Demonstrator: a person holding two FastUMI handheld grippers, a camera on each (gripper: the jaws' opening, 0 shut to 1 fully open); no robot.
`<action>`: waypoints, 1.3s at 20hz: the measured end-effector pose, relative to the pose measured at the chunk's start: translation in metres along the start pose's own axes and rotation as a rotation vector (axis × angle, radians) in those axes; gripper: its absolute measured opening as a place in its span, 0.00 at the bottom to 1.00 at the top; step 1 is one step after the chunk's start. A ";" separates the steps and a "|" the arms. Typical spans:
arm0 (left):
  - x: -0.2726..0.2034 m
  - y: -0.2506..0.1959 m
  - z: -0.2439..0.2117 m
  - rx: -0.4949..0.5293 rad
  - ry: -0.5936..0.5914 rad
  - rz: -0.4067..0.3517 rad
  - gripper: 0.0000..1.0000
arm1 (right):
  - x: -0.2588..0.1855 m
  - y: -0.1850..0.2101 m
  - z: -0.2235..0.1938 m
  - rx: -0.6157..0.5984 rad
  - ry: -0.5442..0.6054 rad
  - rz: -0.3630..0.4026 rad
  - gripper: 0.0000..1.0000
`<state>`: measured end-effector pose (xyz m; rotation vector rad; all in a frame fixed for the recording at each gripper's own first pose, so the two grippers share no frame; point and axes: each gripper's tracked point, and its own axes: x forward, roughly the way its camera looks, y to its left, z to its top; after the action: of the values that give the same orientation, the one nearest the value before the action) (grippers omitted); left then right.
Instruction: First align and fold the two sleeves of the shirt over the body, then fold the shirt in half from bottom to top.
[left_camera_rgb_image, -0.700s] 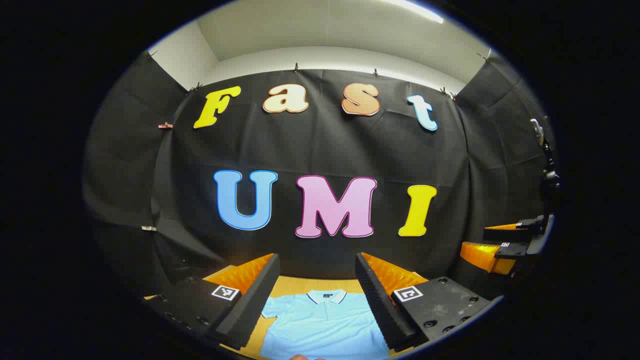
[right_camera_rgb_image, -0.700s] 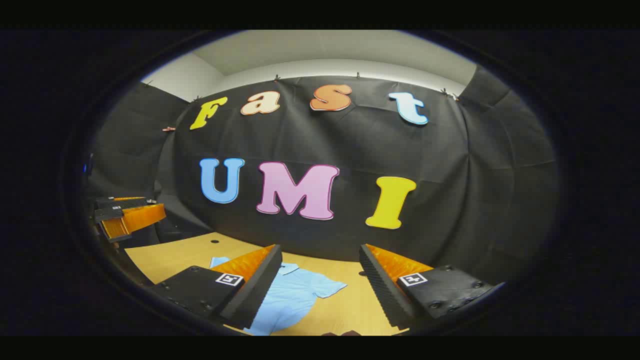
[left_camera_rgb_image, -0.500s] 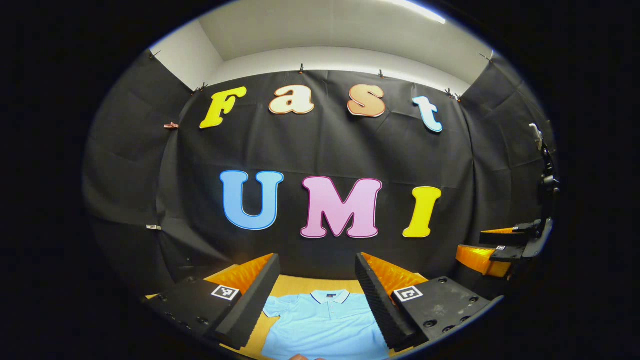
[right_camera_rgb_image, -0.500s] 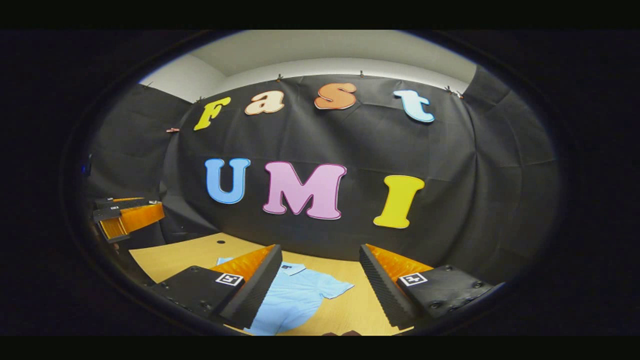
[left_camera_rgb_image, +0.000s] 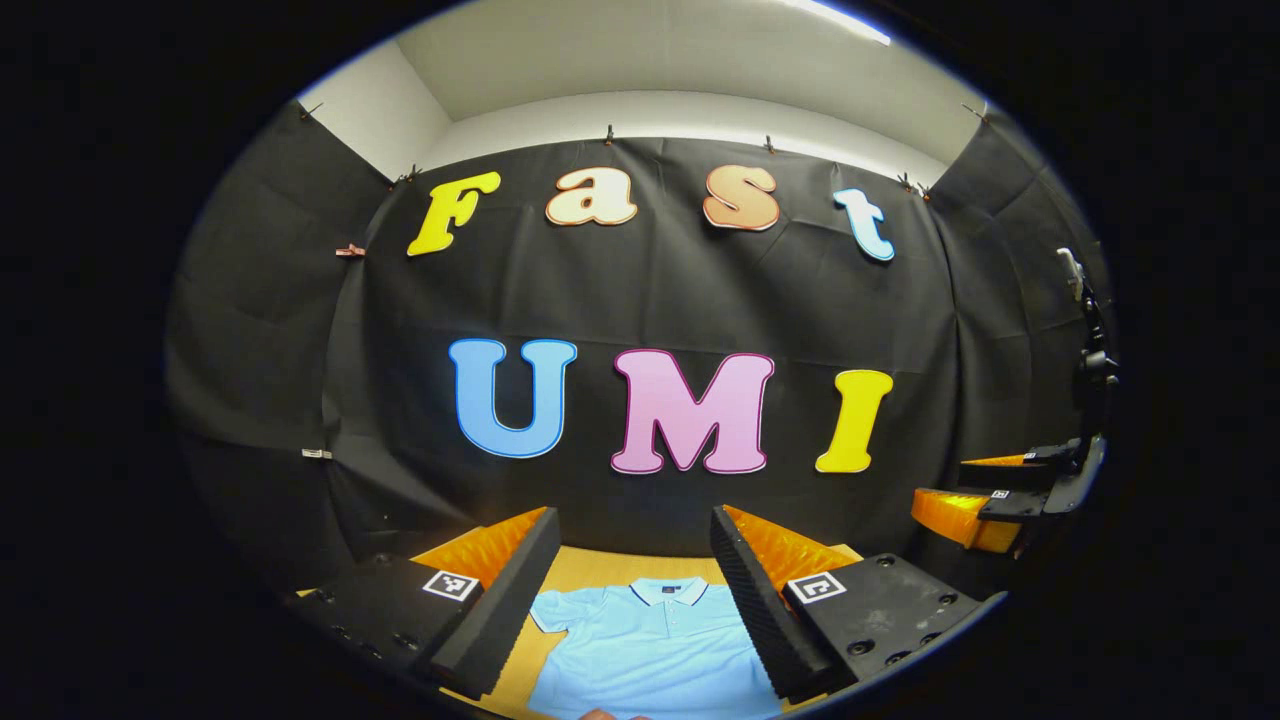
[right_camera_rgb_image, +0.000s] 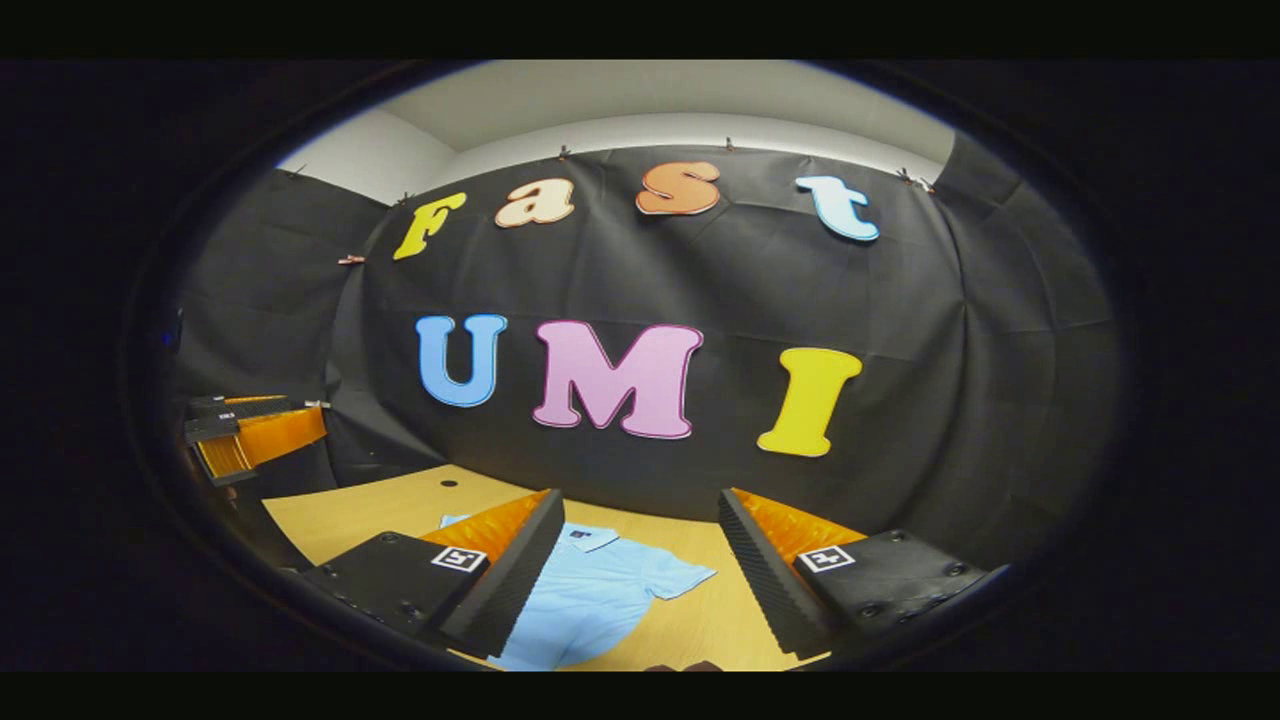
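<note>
A light blue polo shirt (left_camera_rgb_image: 650, 650) lies flat on the wooden table (left_camera_rgb_image: 590, 568), collar toward the far wall, sleeves spread out. My left gripper (left_camera_rgb_image: 630, 590) is held above its near part, open, with nothing between the fingers. In the right gripper view the shirt (right_camera_rgb_image: 590, 600) lies to the lower left, one short sleeve (right_camera_rgb_image: 680, 578) sticking out to the right. My right gripper (right_camera_rgb_image: 640, 570) hovers open above the table beside that sleeve. The right gripper (left_camera_rgb_image: 1000, 495) also shows at the far right of the left gripper view, and the left gripper (right_camera_rgb_image: 250, 440) at the far left of the right gripper view.
The wooden table (right_camera_rgb_image: 400, 505) runs back to the black cloth wall. A small dark hole (right_camera_rgb_image: 449, 483) sits in the tabletop near the far left. A stand with a clamp (left_camera_rgb_image: 1090, 330) rises at the right edge of the left gripper view.
Both views have swung slightly left, so the wall and shirt sit a little further right in them. Both grippers stay open and the shirt has not moved.
</note>
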<state>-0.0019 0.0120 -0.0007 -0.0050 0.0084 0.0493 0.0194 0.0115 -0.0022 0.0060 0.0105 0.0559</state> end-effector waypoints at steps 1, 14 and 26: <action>0.001 0.001 0.000 -0.002 0.003 0.002 0.96 | 0.001 0.000 -0.001 0.000 0.000 0.001 0.97; 0.008 0.041 -0.008 -0.020 0.049 -0.083 0.96 | 0.054 0.002 -0.001 -0.062 0.068 -0.017 0.97; 0.019 0.068 -0.025 0.010 0.078 -0.043 0.96 | 0.165 -0.039 -0.120 0.035 0.369 -0.053 0.97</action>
<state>0.0137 0.0808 -0.0262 0.0030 0.0863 0.0061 0.1847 -0.0180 -0.1244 0.0300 0.3807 0.0036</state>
